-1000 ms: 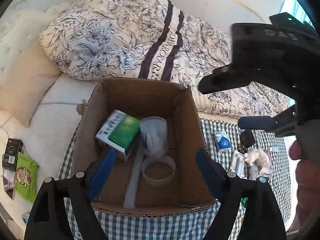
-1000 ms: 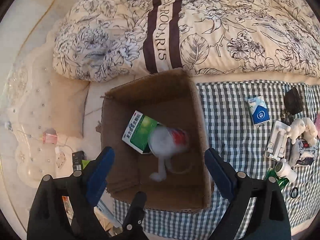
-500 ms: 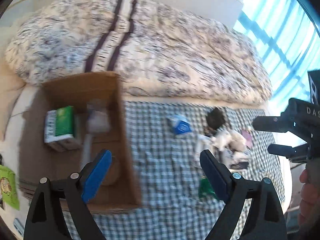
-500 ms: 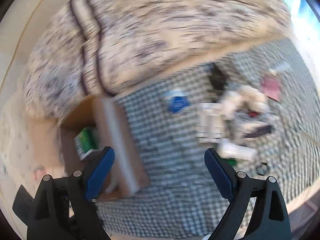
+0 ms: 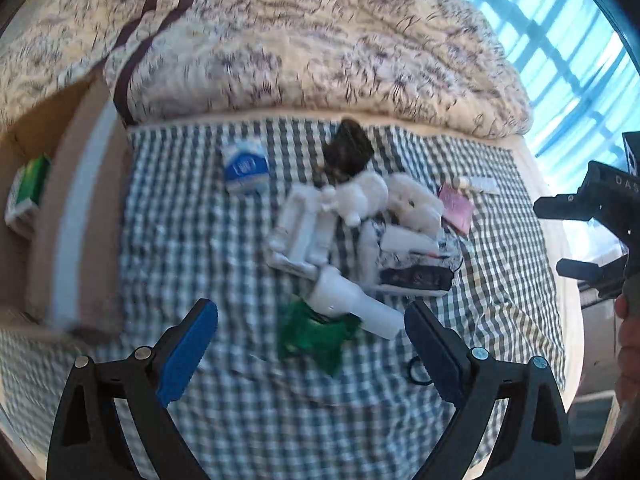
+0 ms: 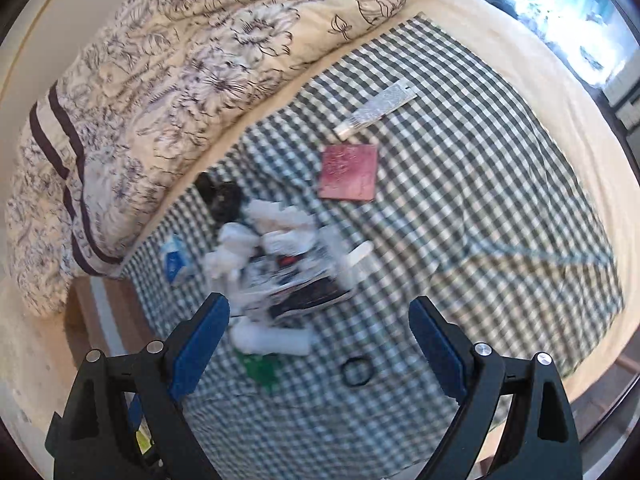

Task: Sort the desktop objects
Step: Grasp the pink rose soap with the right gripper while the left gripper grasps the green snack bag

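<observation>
Partly sorted: green box already in cardboard box at checked cloth's left edge, mid-cloth pile left, both grippers' fingers wide, holding nothing.

Both wrist cameras look steeply down from above the bed, over each tool's fingers. They share the checked cloth and its heap of small items toward twelve o'clock.
</observation>
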Tool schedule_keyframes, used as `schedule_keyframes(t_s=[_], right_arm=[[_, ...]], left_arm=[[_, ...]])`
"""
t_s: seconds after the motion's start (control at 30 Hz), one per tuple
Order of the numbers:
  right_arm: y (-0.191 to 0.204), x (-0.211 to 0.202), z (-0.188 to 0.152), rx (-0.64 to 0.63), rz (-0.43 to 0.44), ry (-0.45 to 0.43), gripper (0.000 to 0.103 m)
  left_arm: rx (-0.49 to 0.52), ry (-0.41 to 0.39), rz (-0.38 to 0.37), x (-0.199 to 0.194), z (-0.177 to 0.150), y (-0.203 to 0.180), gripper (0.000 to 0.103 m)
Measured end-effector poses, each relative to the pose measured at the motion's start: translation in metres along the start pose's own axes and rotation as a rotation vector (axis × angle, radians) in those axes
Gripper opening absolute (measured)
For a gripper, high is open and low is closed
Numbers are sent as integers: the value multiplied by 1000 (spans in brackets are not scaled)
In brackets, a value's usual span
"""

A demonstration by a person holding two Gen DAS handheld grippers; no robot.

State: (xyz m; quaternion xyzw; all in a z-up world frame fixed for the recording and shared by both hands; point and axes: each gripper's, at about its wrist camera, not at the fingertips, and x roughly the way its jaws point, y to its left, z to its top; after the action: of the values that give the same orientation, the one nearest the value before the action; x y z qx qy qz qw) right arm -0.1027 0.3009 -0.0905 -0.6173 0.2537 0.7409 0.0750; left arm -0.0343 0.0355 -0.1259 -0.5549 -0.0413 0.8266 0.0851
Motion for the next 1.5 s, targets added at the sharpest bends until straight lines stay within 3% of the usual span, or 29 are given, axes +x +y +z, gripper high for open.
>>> schedule_keyframes(t_s=[0.2, 0.43, 0.73, 1.0, 1.07, 1.13, 1.2, 1.3, 1.5], right_arm=[[-22, 39, 34, -97, -35, 43, 92], [-40, 89, 70, 30, -81, 58, 92], [-42, 147, 100, 176, -111, 87, 92], [-36, 174, 108, 241, -235, 91, 93], [-31, 179, 109, 231, -286, 100, 93], [-28, 180, 108, 228, -319, 101, 91], [-25, 175, 108, 217, -328, 103, 71], [-24, 168, 105, 193, -326, 111, 69], [-46, 146, 86, 260, -297, 113, 69]], left_arm=[[-59, 29, 71, 44, -32, -14, 97], [-31, 44, 113, 72, -57, -6, 97], [31, 53, 151, 109, -50, 3, 92], [47, 60, 145, 126, -49, 8, 90], [49, 56, 125, 124, -49, 10, 85], [26, 51, 112, 121, -49, 17, 70], [-3, 50, 102, 116, -46, 26, 56], [-17, 54, 78, 109, -44, 36, 40], [8, 43, 84, 98, -37, 36, 32]])
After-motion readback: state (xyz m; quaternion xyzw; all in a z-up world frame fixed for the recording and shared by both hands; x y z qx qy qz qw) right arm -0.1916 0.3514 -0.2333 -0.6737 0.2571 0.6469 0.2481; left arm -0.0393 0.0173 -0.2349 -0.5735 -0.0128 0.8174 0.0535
